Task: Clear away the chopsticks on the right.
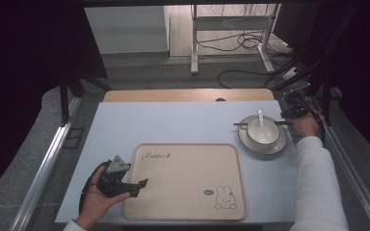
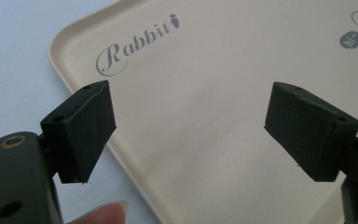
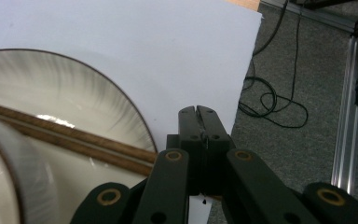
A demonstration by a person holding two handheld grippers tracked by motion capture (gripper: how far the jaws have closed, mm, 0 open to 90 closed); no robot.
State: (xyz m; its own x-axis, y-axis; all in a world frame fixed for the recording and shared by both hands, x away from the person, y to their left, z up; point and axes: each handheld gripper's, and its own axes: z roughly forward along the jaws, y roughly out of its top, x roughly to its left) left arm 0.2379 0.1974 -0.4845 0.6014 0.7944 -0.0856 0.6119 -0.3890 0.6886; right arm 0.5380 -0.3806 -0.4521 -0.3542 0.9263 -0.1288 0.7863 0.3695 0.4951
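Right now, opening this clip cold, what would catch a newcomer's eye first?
The big beige tray with a rabbit drawing lies at the near middle of the pale blue table, and the left tongs hang open over its left edge. At the right, a bowl with a white spoon sits on a plate, chopsticks laid across it. The right tongs are shut beside that plate's rim.

Left hand-held gripper (image 2: 189,128) gapes wide — right hand-held gripper (image 3: 198,111) has its jaws pressed together.
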